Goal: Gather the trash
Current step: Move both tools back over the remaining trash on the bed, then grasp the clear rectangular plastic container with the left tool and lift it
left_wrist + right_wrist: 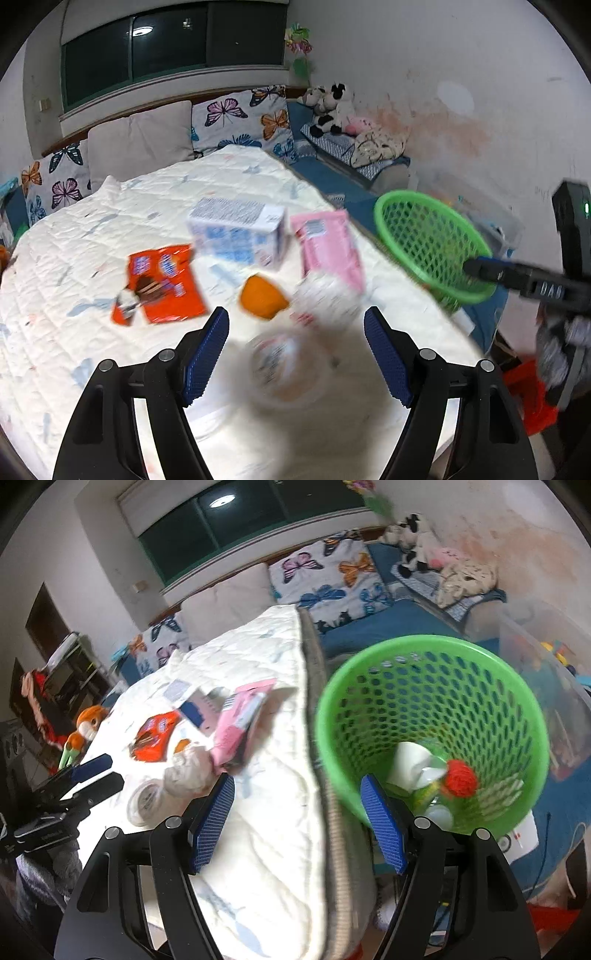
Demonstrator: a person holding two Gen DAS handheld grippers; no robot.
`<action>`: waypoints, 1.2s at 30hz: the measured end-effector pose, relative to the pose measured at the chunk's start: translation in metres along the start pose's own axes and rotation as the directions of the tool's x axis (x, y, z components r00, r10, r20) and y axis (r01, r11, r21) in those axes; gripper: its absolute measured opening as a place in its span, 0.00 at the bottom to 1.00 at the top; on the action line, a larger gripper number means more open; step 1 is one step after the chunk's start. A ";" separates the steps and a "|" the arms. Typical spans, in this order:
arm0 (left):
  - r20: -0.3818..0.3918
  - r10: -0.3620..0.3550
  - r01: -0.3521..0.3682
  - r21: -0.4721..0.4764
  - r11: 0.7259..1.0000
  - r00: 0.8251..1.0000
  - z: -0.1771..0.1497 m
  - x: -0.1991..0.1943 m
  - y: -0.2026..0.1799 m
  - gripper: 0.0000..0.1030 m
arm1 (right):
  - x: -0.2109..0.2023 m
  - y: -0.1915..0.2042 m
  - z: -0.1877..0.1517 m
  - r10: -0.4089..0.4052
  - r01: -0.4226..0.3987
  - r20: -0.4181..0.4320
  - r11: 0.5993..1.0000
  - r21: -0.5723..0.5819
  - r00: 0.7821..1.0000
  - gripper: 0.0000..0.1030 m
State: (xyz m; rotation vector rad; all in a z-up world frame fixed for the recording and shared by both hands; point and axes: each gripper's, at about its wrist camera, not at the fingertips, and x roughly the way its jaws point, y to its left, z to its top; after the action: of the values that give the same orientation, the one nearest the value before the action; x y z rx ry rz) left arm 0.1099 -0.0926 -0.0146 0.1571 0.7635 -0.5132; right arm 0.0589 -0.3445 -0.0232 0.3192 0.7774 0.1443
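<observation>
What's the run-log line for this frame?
left hand-held gripper: open, above small tub | right hand-held gripper: open, empty, by green basket | basket: holds trash | quilt: wrappers, carton left

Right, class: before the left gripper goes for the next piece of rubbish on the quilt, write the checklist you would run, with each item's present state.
1. Left gripper open, nothing between the pads: ok.
2. Round lidded cup lies just ahead, between the fingers: ok, though blurred.
3. Crumpled paper and orange piece sit close beside the cup, risk of grabbing both: not ok.
4. Green basket open at the top, with room left: ok.
5. Right gripper empty: ok.
6. Right gripper gripping the basket rim: cannot tell.
</observation>
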 end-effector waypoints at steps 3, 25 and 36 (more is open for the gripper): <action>-0.037 0.004 -0.003 0.051 0.999 0.999 -0.012 -0.004 0.017 0.71 | 0.004 0.012 0.000 0.019 -0.019 -0.013 0.999 -0.025 1.000 0.69; -0.185 -0.122 0.168 0.262 0.950 0.975 -0.030 0.021 0.070 0.71 | 0.039 0.083 -0.007 0.070 -0.085 -0.127 0.990 -0.116 0.989 0.69; -0.207 -0.165 0.222 0.293 0.930 0.964 -0.034 0.034 0.071 0.64 | 0.061 0.116 -0.022 0.098 -0.133 -0.201 0.976 -0.170 0.975 0.69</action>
State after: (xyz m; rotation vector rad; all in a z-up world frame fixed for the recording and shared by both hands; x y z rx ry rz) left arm 0.1453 -0.0331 -0.0661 0.4324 0.8746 -0.8182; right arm 0.0856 -0.2149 -0.0396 0.1771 0.9296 0.3589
